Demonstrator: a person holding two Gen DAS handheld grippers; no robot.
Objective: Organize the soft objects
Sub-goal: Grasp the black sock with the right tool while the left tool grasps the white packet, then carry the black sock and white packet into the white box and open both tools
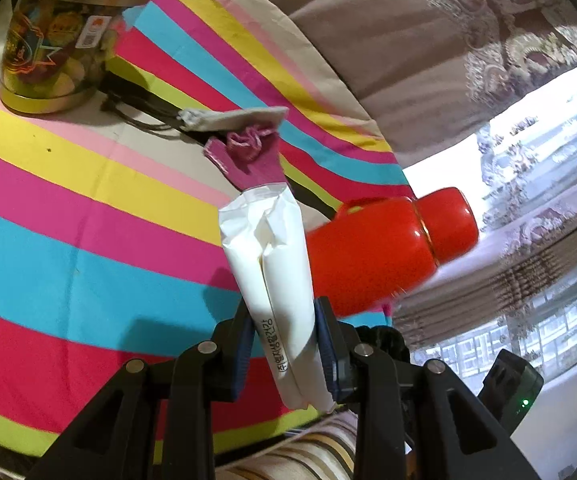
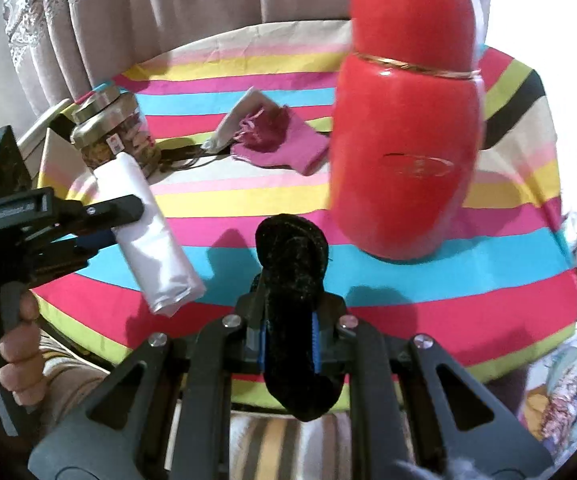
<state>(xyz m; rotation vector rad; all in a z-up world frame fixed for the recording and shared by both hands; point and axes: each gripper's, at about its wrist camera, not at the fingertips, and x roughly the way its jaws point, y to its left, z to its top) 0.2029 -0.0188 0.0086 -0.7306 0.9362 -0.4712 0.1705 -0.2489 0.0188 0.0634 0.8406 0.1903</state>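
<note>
My left gripper [image 1: 284, 344] is shut on a rolled white packet [image 1: 272, 264] with black print, held above the striped tablecloth [image 1: 68, 216]. The same white packet [image 2: 148, 224] shows at the left of the right wrist view, in the left gripper [image 2: 100, 220]. My right gripper [image 2: 288, 344] is shut on a black velvety pouch [image 2: 292, 280] that sticks up between its blue pads. On the cloth lie a magenta drawstring pouch [image 1: 248, 160] and a grey pouch [image 1: 232, 120] with dark cords. The magenta pouch [image 2: 284, 140] and grey pouch [image 2: 240, 116] lie mid-table in the right view.
A red flask [image 2: 404, 136] stands at the right of the round table; it appears as the red flask [image 1: 388, 248] behind the packet. A gold-lidded glass jar [image 1: 60, 40] stands at the far left, also the jar [image 2: 116, 132]. Brown curtains [image 2: 168, 12] hang behind. A hand [image 2: 12, 344] grips the left handle.
</note>
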